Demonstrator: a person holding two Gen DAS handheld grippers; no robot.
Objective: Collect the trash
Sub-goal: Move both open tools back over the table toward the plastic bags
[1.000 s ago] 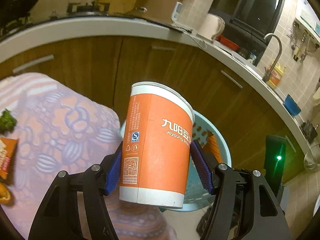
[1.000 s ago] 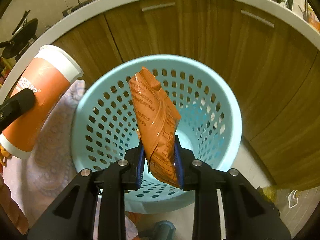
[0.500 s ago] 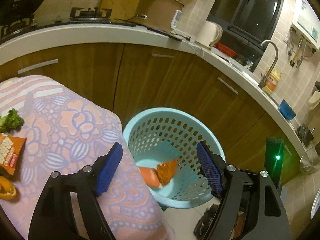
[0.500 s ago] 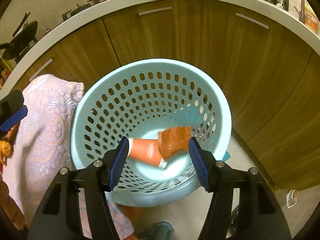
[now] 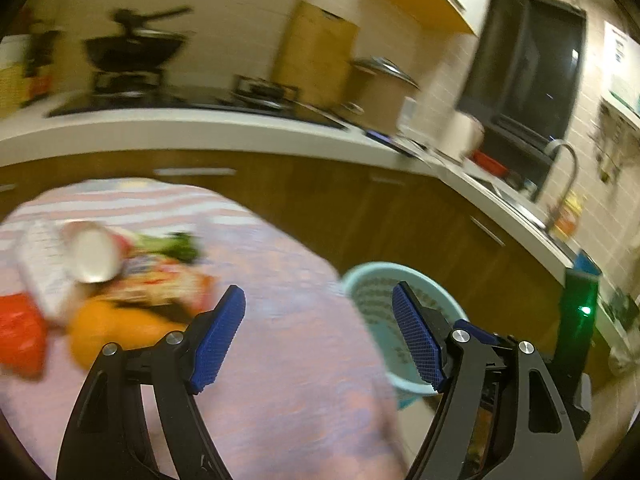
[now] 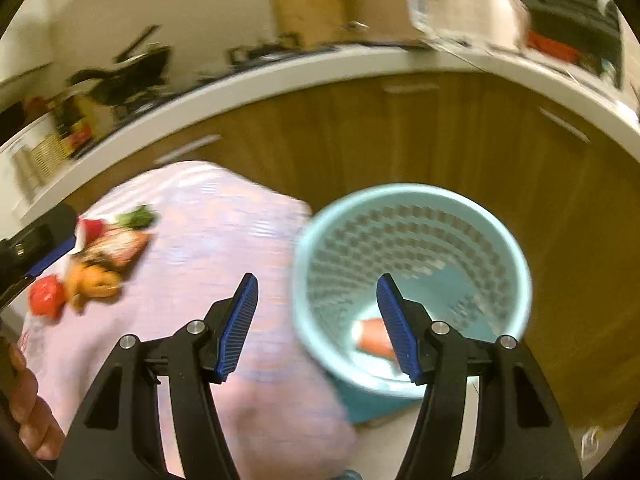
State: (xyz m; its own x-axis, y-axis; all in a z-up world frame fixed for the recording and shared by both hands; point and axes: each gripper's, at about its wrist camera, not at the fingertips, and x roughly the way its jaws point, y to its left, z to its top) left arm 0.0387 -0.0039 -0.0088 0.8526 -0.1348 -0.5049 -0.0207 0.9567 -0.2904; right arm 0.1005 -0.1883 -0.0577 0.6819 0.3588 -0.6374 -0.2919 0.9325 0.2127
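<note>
Both views are motion-blurred. A light blue perforated basket [image 6: 416, 216] [image 5: 372, 280] stands on the floor beside a table with a pink patterned cloth [image 6: 208, 248] [image 5: 288, 360]. The orange cup [image 6: 374, 338] lies in the basket's bottom. My right gripper [image 6: 316, 324] is open and empty above the table's edge and the basket rim. My left gripper [image 5: 318, 338] is open and empty over the cloth. A heap of trash lies on the table: a white can [image 5: 94, 256], an orange peel [image 5: 116, 328], a red wrapper [image 5: 18, 332], greens [image 5: 180, 244].
Wooden kitchen cabinets [image 6: 440, 136] under a white counter [image 5: 200, 132] curve behind the basket. A wok [image 5: 132, 50] and a pot [image 5: 380, 80] stand on the counter, a sink tap [image 5: 564, 160] to the right. A hand [image 6: 28, 408] shows at lower left.
Both grippers opened and dropped the orange cup and the orange packet into the basket. Both then rose and swung left towards the table, bringing the trash heap into view.
</note>
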